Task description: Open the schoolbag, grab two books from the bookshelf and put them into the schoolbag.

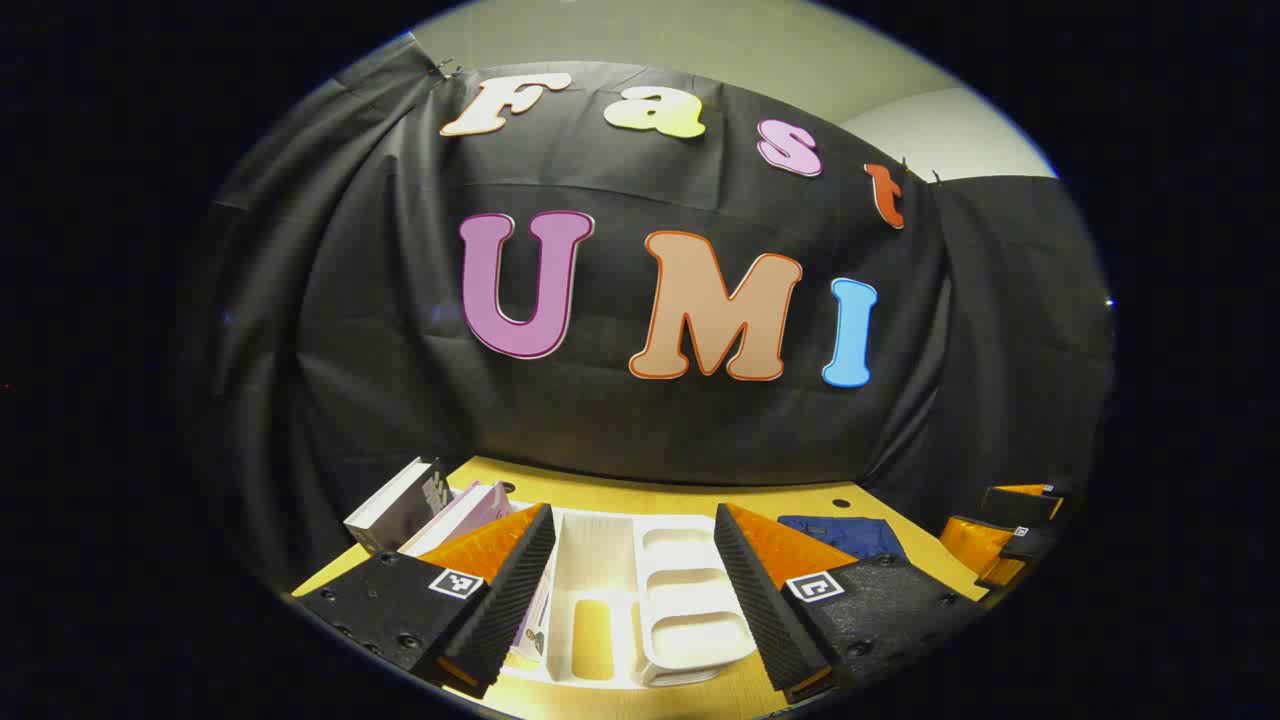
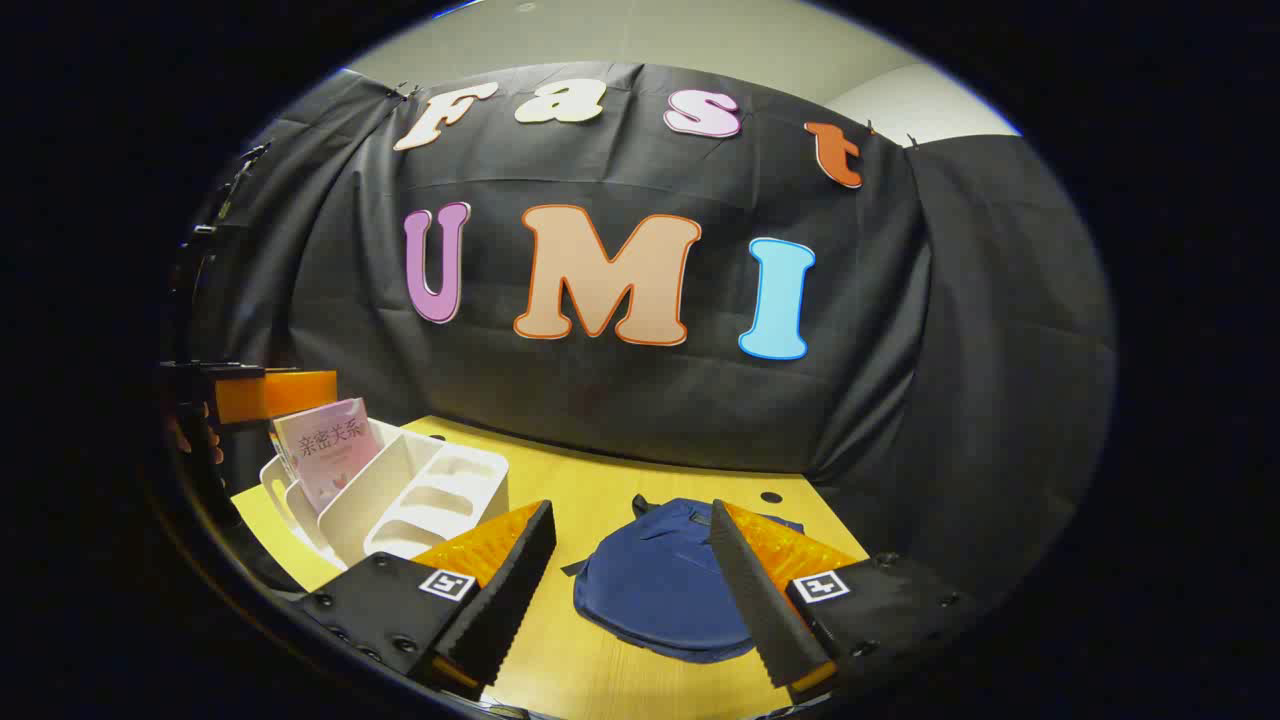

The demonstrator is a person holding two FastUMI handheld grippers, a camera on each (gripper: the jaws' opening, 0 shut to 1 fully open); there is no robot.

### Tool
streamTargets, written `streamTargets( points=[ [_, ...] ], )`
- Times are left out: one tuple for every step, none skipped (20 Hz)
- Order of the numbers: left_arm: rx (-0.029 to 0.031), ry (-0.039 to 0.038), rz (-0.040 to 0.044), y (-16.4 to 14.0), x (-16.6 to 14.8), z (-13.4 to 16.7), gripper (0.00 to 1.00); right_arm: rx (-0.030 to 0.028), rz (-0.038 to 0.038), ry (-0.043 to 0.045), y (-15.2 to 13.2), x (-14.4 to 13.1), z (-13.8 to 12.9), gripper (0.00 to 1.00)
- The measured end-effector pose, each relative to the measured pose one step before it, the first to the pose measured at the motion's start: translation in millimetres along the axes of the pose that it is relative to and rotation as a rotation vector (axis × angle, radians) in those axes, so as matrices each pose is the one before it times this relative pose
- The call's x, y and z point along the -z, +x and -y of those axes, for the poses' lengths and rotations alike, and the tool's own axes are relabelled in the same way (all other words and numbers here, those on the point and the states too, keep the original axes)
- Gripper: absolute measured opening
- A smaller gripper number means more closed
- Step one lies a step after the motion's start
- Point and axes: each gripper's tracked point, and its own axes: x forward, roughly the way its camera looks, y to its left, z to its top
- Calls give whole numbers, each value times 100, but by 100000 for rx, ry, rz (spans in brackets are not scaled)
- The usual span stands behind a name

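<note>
Left gripper: we see our two black ribbed fingers with orange backs spread wide, pinching nothing, hanging over the white bookshelf.
Right gripper: ours again, fingers spread apart and empty, framing the schoolbag from above; from the left gripper view it sits off the bench's right edge, orange and black.
Bookshelf: white moulded plastic with rounded slots and dividers, standing near the bench's left edge; we see open yellow surface between it and the bag.
Books: two lean in the shelf's left end in the left gripper view, a white-edged one and a pale purple one; the right gripper view shows us a pink cover facing out instead.
Schoolbag: navy fabric, rounded, lying flat on the bench toward its right side, near the back edge; we cannot tell whether the zip is undone. The left gripper view gives us just a blue corner behind the right finger.
Bench: yellow wood-look top with a small dark hole near the back edge, black cloth close behind it.
</note>
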Motion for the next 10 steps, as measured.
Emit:
streamTargets(
  points=[
    [385, 1632, 1, 157, -11, 166, 94, 645, 68, 302, 283, -215, 382, 100],
    [74, 1562, 204, 228, -172, 38, 94, 559, 228, 512, 179, -71, 407, 99],
    [527, 1365, 61, 171, 75, 192, 94, 770, 75, 463, 304, -148, 377, 100],
    [473, 1017, -247, 131, 1, 233, 93, 866, -89, 342, 103, 91, 411, 99],
    [484, 520, -171, 113, 47, 240, 93, 894, -222, 76, 62, 12, 388, 99],
    [573, -134, 226, 56, -29, 275, 93, 1254, 366, -78, 104, -61, 578, 99],
    [757, -717, 351, 116, -184, 481, 90, 1102, 422, -3, -75, -3, 670, 100],
    [409, -160, -56, -64, 10, 316, 94, 607, -95, 36, -4, 18, 359, 100],
    [245, 109, 55, 0, 52, 209, 94, 380, -208, 117, 12, 197, 378, 100],
    [173, 78, 104, 26, 63, 73, 93, 405, -195, -94, -16, 81, 422, 100]
  ],
)
